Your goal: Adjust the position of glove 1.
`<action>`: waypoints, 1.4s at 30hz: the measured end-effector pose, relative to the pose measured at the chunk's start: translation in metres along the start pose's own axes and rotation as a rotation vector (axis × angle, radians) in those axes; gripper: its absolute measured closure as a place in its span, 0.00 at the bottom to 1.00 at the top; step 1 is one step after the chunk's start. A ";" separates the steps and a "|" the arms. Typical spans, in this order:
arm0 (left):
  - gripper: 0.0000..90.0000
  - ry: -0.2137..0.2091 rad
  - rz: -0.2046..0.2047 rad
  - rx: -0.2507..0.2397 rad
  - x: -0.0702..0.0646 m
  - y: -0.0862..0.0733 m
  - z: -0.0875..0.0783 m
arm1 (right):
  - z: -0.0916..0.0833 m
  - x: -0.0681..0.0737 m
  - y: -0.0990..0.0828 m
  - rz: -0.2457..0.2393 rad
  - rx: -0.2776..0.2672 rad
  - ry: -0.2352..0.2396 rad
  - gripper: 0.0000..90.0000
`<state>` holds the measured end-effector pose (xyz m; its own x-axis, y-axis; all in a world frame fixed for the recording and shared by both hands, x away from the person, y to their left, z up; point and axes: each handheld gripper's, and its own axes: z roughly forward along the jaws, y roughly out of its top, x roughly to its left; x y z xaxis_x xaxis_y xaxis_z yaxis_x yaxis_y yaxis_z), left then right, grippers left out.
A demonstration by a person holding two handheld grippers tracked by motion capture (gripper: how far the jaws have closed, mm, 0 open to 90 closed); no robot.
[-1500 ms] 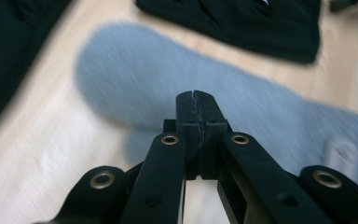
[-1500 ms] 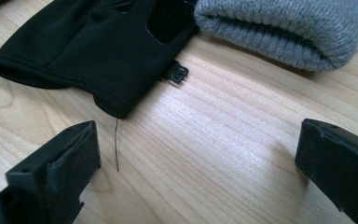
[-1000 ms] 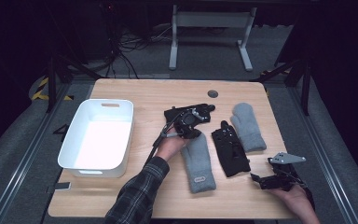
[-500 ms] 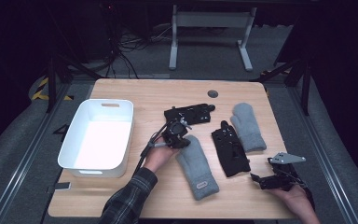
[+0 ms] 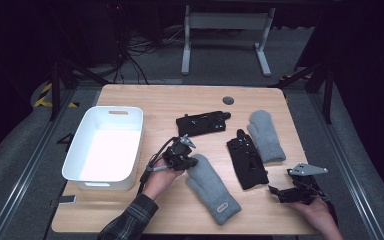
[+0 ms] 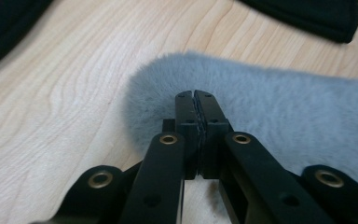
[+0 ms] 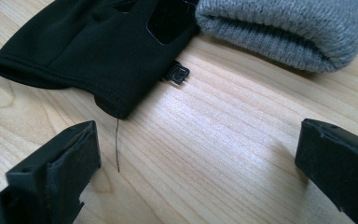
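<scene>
On my table [image 5: 170,102] the tub [image 5: 107,145] sits left. Right of it lies one mitten [image 5: 212,187] — my left gripper [image 5: 192,162] at its tip. Further right: a glove [image 5: 247,160], then the second mitten [image 5: 265,135] — another glove [image 5: 202,122] lies behind.

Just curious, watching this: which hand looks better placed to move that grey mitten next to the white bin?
Left, probably. The left gripper is shut at the grey mitten's tip, beside the white bin. The right gripper rests open, apart, by the black glove.

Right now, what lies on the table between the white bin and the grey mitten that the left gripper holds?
Bare wood in the high view: between white bin and grey mitten come just the left gripper and hand.
</scene>
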<state>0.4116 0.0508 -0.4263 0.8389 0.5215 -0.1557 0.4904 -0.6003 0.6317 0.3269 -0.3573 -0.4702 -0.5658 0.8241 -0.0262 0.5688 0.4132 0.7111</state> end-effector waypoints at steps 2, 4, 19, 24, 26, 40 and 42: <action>0.93 0.010 0.006 -0.015 -0.004 -0.006 -0.010 | 0.000 0.000 0.000 0.000 0.000 0.000 0.00; 0.88 0.030 0.004 -0.021 -0.007 -0.012 -0.016 | 0.000 0.000 0.000 0.000 0.000 0.000 0.00; 0.36 0.124 0.018 0.001 -0.027 -0.079 -0.020 | 0.000 0.000 0.000 -0.002 0.001 -0.001 0.00; 0.25 0.134 0.049 0.002 -0.028 -0.091 -0.016 | 0.001 0.001 0.001 0.007 0.003 -0.009 0.00; 0.22 0.128 0.062 -0.017 -0.027 -0.094 -0.016 | 0.001 0.002 0.001 0.011 0.002 -0.011 0.00; 0.12 0.115 0.081 -0.092 -0.023 -0.104 -0.013 | -0.009 -0.002 0.010 0.026 -0.003 -0.003 0.19; 0.12 0.115 0.080 -0.092 -0.023 -0.104 -0.013 | -0.011 -0.004 0.014 0.041 -0.014 -0.012 0.21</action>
<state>0.3384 0.1095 -0.4782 0.8395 0.5430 -0.0177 0.3949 -0.5874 0.7064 0.3303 -0.3589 -0.4524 -0.5350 0.8449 -0.0050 0.5830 0.3734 0.7216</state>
